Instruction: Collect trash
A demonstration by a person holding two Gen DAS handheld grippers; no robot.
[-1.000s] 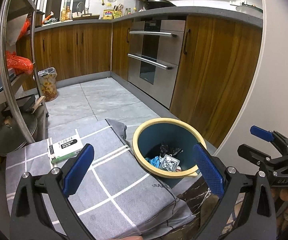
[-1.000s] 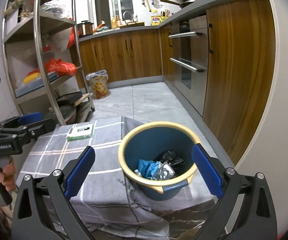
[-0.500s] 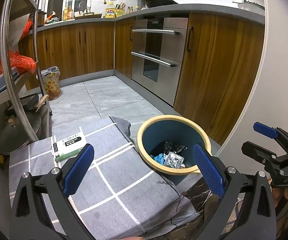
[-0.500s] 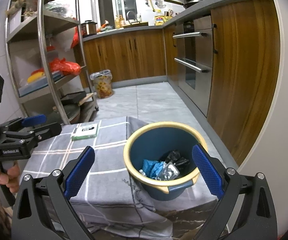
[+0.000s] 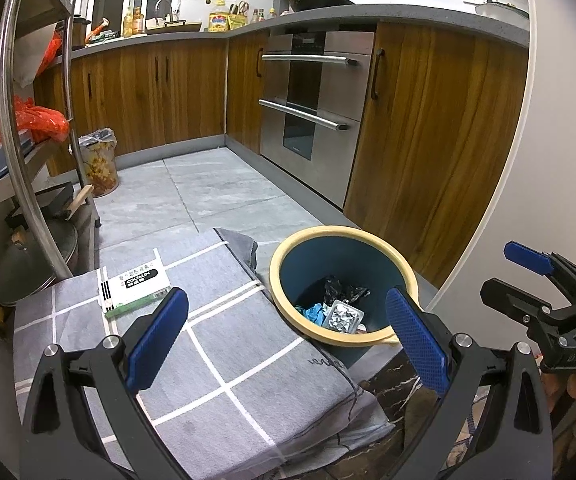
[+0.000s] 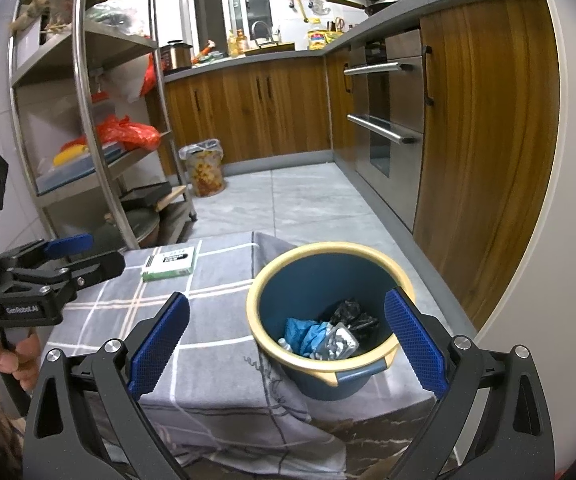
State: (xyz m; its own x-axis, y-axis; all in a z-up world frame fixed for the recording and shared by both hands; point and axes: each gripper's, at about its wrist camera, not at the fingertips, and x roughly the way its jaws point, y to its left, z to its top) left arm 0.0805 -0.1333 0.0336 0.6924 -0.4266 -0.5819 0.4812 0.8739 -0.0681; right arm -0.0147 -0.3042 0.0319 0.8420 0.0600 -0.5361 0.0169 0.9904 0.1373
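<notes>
A blue bin with a yellow rim (image 5: 402, 270) (image 6: 330, 248) stands on the right of a grey checked cloth (image 5: 223, 364) (image 6: 207, 344). It holds a foil blister pack (image 5: 343, 316) (image 6: 338, 343), blue trash and black trash. A white and green medicine box (image 5: 135, 286) (image 6: 169, 262) lies on the cloth's far left. My left gripper (image 5: 288, 340) is open and empty, held above the cloth near the bin. My right gripper (image 6: 288, 340) is open and empty, in front of the bin. Each gripper shows in the other's view (image 5: 544, 284) (image 6: 59, 268).
A steel shelf rack (image 6: 87, 128) with pans and red bags stands at the left. Wooden cabinets and an oven (image 5: 308, 116) line the right and back. A lined floor bin (image 5: 97, 164) stands on the grey tile floor.
Both grippers have drawn back and risen a little, so the bin and cloth sit slightly farther away. Both stay open and empty. Nothing on the cloth has moved.
</notes>
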